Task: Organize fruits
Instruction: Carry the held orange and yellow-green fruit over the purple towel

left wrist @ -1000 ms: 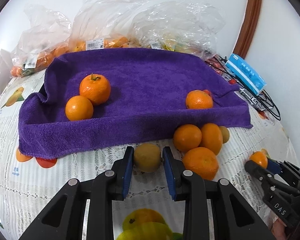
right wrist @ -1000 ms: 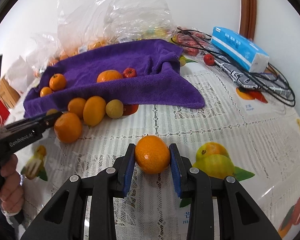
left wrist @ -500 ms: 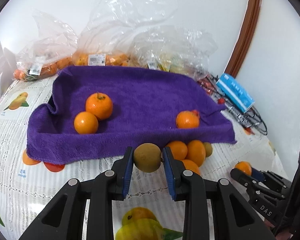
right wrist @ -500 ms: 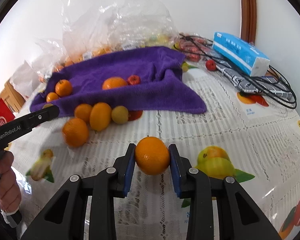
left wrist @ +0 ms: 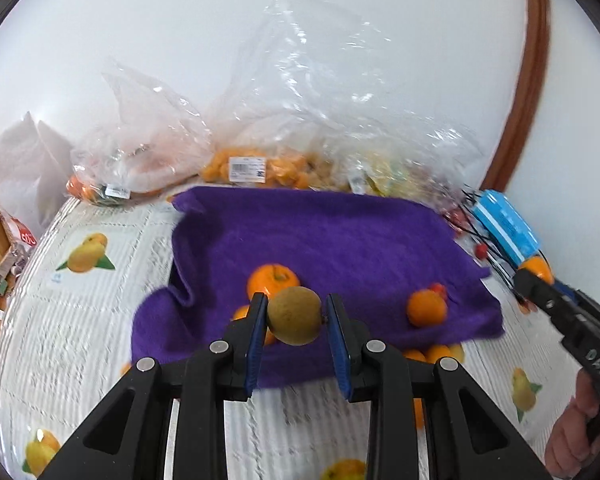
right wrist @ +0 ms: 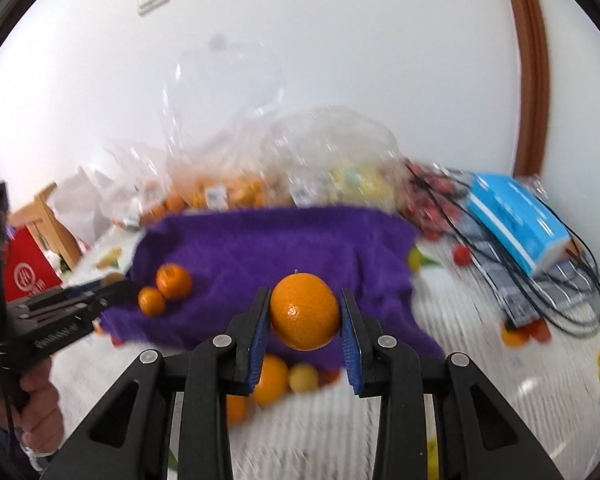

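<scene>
- Both grippers have risen off the tablecloth (left wrist: 80, 340) since a second ago, each carrying its fruit up; the purple towel (left wrist: 340, 248) now sits lower and smaller in both wrist views, and both pictures are smeared by motion.
- Towel: spread on the table in front of the clear bags (left wrist: 300, 120), it bears two oranges (right wrist: 168, 286) near its left part and one orange (left wrist: 426, 307) with a small red fruit toward the right.
- More oranges and a yellowish fruit (right wrist: 303, 377) lie on the cloth just at the towel's near edge; in the blur their exact count cannot be told.
- Right gripper (right wrist: 305, 316): clamped on an orange (right wrist: 305, 312), pads pressing both sides, held in the air before the towel.
- Left gripper (left wrist: 296, 316): clamped on a brownish-green fruit (left wrist: 295, 315), likewise aloft and in front of the towel's near edge.
- Step in hand, as a judgement: the carry, with both fruits lifted and headed for the towel.
- Next move calls for bringing each fruit over a bare patch of towel, lowering until it rests, and only then parting the jaws, since round fruit may roll off the sloping edge or knock its neighbours.
</scene>
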The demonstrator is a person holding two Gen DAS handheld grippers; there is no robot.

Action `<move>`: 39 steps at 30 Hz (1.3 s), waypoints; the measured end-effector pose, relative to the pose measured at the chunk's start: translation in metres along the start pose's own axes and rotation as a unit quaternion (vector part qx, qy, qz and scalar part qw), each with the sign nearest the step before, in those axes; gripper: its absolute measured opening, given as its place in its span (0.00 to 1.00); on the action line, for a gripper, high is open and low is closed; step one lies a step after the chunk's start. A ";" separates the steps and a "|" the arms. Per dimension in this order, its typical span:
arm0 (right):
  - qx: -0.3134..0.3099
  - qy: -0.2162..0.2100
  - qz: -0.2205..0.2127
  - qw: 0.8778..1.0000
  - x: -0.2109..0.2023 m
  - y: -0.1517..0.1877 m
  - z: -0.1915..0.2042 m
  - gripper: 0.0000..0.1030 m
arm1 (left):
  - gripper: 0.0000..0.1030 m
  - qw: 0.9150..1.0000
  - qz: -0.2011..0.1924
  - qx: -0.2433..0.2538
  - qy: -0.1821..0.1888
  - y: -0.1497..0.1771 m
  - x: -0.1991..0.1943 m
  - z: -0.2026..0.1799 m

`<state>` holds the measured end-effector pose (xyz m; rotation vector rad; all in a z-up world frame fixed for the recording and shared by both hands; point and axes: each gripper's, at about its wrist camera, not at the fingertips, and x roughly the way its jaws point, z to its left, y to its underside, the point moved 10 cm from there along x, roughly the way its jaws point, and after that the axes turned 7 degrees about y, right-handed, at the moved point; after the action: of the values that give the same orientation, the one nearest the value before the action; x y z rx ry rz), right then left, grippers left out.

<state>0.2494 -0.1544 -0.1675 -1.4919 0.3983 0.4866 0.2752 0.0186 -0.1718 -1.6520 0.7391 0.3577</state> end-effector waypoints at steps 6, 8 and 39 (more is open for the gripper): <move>-0.012 -0.009 -0.028 0.999 0.009 -0.032 0.007 0.32 | 0.27 1.000 -0.018 0.002 -0.017 -0.028 0.015 0.007; -0.011 -0.012 -0.026 1.000 0.018 -0.039 0.007 0.32 | 0.28 1.000 -0.024 -0.002 -0.017 -0.033 0.019 0.011; -0.001 0.036 0.089 0.995 0.103 0.019 -0.038 0.32 | 0.28 0.997 -0.030 -0.074 -0.008 -0.007 0.038 0.047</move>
<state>0.3271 -0.1857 -0.2407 -1.4856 0.5900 0.5753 0.3153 0.0544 -0.2001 -1.8049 0.6624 0.3905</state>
